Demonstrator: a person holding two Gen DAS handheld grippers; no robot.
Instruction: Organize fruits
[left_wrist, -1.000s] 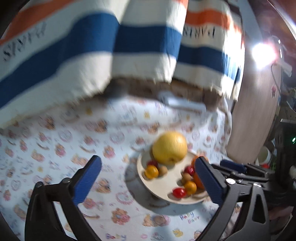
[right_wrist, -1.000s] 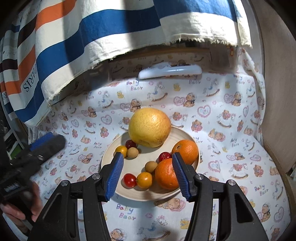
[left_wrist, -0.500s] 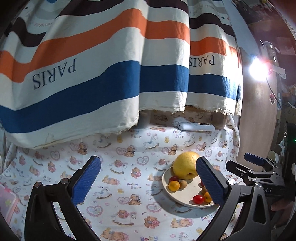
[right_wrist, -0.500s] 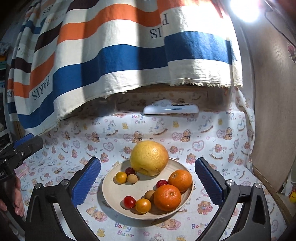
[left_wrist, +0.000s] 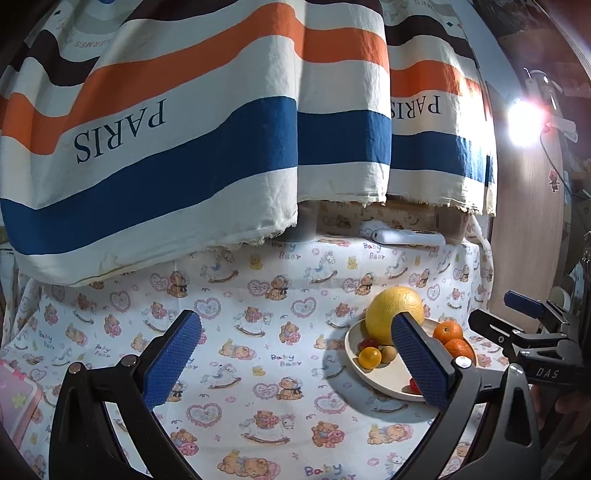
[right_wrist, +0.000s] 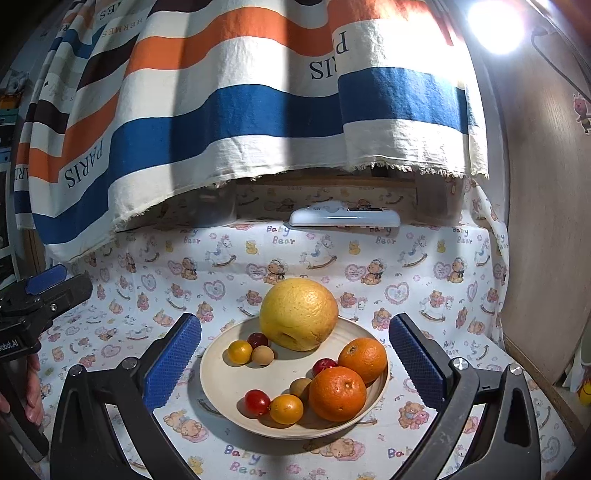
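Observation:
A cream plate (right_wrist: 221, 362) sits on the bear-print cloth and holds a big yellow grapefruit (right_wrist: 298, 314), two oranges (right_wrist: 337, 393), and several small red, yellow and brown fruits (right_wrist: 240, 351). My right gripper (right_wrist: 293, 363) is open and empty, held back from the plate with its blue pads either side of it. My left gripper (left_wrist: 295, 360) is open and empty, to the left of the plate (left_wrist: 384, 382), with the grapefruit (left_wrist: 391, 310) behind its right pad. Each gripper shows at the edge of the other's view.
A striped PARIS cloth (right_wrist: 236, 110) hangs over the back of the table. A white flat device (right_wrist: 344, 218) lies at the back edge. A wooden panel (right_wrist: 546, 221) bounds the right side. A pink box (left_wrist: 16, 402) lies at the far left. A bright lamp (left_wrist: 526, 122) shines upper right.
Both grippers have pulled back and up from the plate. The right gripper opened wide from around the small fruits. The fruits stay on the plate.

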